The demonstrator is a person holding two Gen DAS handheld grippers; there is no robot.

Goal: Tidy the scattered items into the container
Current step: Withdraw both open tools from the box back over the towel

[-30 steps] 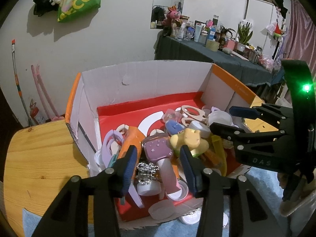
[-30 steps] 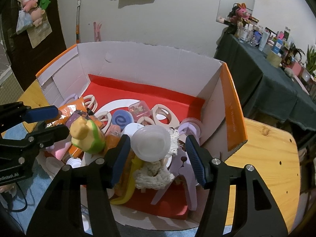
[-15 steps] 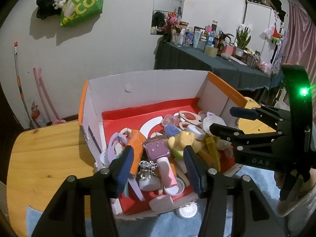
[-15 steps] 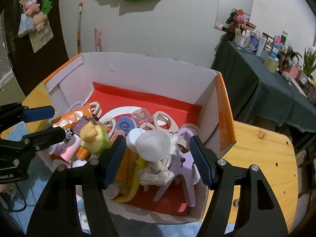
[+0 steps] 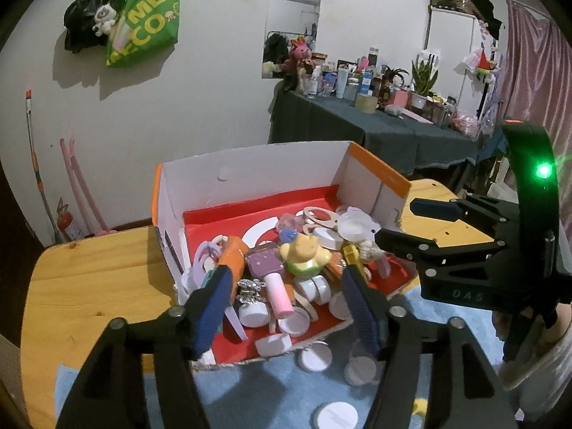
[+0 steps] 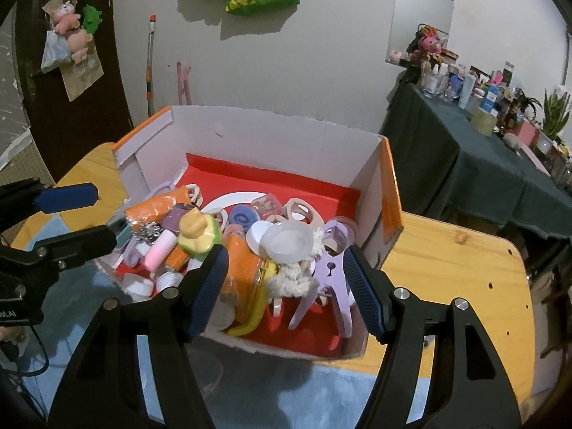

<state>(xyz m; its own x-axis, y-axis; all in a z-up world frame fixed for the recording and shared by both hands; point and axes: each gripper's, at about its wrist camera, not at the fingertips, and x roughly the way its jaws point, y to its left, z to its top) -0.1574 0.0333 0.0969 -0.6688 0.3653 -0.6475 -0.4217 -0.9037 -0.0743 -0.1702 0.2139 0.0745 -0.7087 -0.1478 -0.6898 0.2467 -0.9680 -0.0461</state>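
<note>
On the counter (image 5: 89, 279), toward its far edge, sits the cardboard box (image 5: 250, 175), heaped with small items (caps, clips). Before its near wall hang the left tool (image 5: 286, 307), jaws just opening and empty, and right tool (image 6: 286, 293), open, empty.

— What differs for us since a second ago?

— Our left gripper (image 5: 286, 307) has drawn back and up from the box (image 5: 250, 178), and its jaws have just been opening, nothing between them (the heap lies beyond the pads).

— And the other?

— Our right gripper (image 6: 286, 291) has pulled away likewise, so we now see white caps (image 5: 314, 359) on the blue mat (image 5: 271, 393).
</note>
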